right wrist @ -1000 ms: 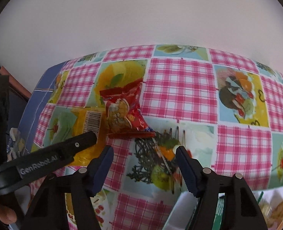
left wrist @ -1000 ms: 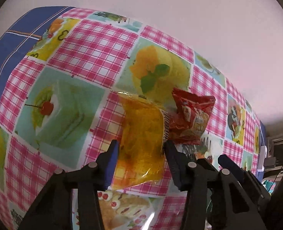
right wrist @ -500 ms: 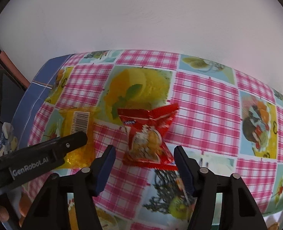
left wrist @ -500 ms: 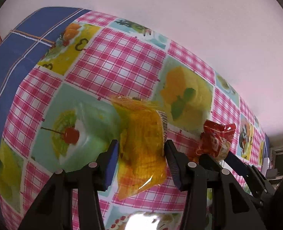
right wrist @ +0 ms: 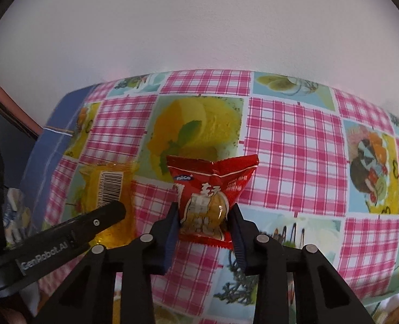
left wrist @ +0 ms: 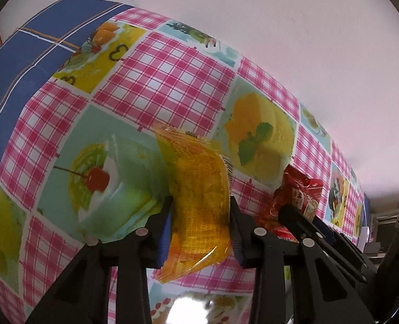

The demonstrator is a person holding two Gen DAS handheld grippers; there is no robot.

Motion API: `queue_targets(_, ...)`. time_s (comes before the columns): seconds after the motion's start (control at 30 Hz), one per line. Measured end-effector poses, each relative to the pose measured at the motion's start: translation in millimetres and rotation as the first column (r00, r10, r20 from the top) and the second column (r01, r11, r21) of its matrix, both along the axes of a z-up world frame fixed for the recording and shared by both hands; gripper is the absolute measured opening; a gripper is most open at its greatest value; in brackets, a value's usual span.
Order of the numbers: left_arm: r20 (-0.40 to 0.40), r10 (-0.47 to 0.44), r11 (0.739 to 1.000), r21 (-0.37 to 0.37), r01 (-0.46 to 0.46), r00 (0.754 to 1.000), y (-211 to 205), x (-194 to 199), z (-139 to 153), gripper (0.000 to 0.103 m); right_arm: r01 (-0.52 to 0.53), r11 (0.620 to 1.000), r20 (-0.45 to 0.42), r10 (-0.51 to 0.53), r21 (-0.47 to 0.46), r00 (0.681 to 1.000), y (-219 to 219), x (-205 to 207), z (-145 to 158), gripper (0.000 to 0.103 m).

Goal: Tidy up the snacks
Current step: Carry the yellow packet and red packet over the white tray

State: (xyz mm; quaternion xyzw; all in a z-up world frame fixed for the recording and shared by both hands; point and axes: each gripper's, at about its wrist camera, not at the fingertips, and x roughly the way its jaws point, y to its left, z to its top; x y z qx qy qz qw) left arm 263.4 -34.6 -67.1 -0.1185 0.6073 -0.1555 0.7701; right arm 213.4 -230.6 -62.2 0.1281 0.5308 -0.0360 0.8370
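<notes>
A yellow-orange snack packet (left wrist: pixel 199 205) sits between the blue pads of my left gripper (left wrist: pixel 199 216), which is shut on its lower half and squeezes its sides. The same yellow packet (right wrist: pixel 107 189), barcode up, shows at the left of the right wrist view behind the left gripper's black finger (right wrist: pixel 102 216). My right gripper (right wrist: pixel 203 221) is shut on a red snack packet (right wrist: pixel 210 189) with white writing and a round yellow picture, gripped by its lower half. From the left wrist view, that red packet (left wrist: pixel 299 194) appears at the right.
Both packets are over a table under a pink-checked cloth (right wrist: pixel 294 145) with fruit and dessert pictures. A blue band (left wrist: pixel 29 54) of the cloth runs along the left edge. A plain white wall (right wrist: pixel 199 27) stands behind the table.
Both grippers have moved towards the table's left end and closed. The right one, earlier open with the red packet lying ahead of it, now squeezes that packet. The left pads now dent the yellow packet.
</notes>
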Motion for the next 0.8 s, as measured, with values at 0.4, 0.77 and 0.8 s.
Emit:
queue_targets(0.4,0.027,0.017,1.000,-0.001,-0.017,0.999,3,-78,57,0.038,0.017,0.995,0.082,-0.026,0.098,0.996,5,-107,54,0.037)
queue_targets(0.77,0.034,-0.107,0.990,-0.089,0.110,0.994,-48,-189,88,0.038,0.134,0.988,0.106,-0.142,0.077,0.984,-23,-246,96,0.037)
queue_targets(0.8,0.035,-0.124,0.988,-0.091,0.126,0.992,-53,-197,89,0.038,0.150,0.986,0.105,-0.157,0.074,0.982,-27,-258,97,0.037)
